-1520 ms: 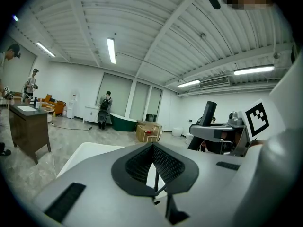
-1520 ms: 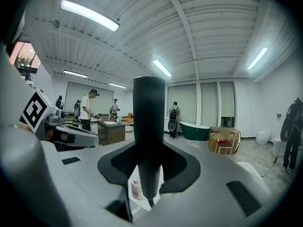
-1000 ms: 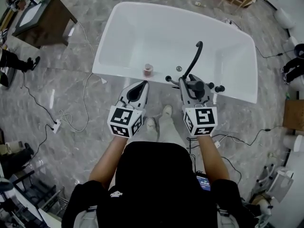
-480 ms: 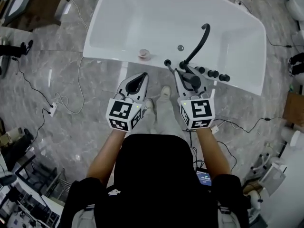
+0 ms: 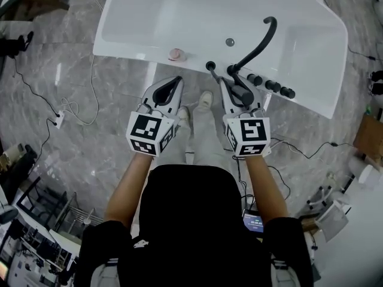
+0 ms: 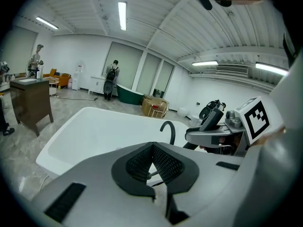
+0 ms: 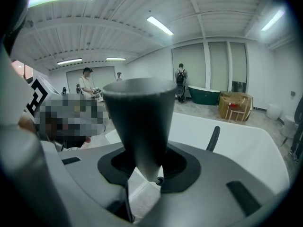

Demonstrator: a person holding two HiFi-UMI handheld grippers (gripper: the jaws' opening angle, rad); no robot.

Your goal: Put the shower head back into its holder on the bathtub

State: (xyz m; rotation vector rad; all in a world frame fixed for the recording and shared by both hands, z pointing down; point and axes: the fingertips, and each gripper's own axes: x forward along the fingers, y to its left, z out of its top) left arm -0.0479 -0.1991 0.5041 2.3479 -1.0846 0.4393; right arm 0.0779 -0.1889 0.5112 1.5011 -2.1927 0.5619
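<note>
The white bathtub (image 5: 131, 40) fills the top of the head view. A black curved spout (image 5: 261, 40) and a row of black fittings (image 5: 272, 86) stand on its near rim. My right gripper (image 5: 235, 82) hovers just short of that rim, shut on the black shower head (image 5: 242, 94). In the right gripper view the shower head (image 7: 139, 117) stands as a dark cone between the jaws, spout (image 7: 213, 138) behind it. My left gripper (image 5: 175, 81) is level with it to the left, shut with nothing in it. The left gripper view shows its mesh pads (image 6: 165, 164) meeting.
A small pink item (image 5: 175, 54) sits on the tub's rim left of the fittings. Cables and a power strip (image 5: 58, 117) lie on the marble floor to the left. The person's shoes (image 5: 206, 99) are between the grippers. A dark desk (image 6: 31, 103) and people stand farther off.
Both grippers have sunk together, the right one still holding the shower head. The tub has slid up the head view.
</note>
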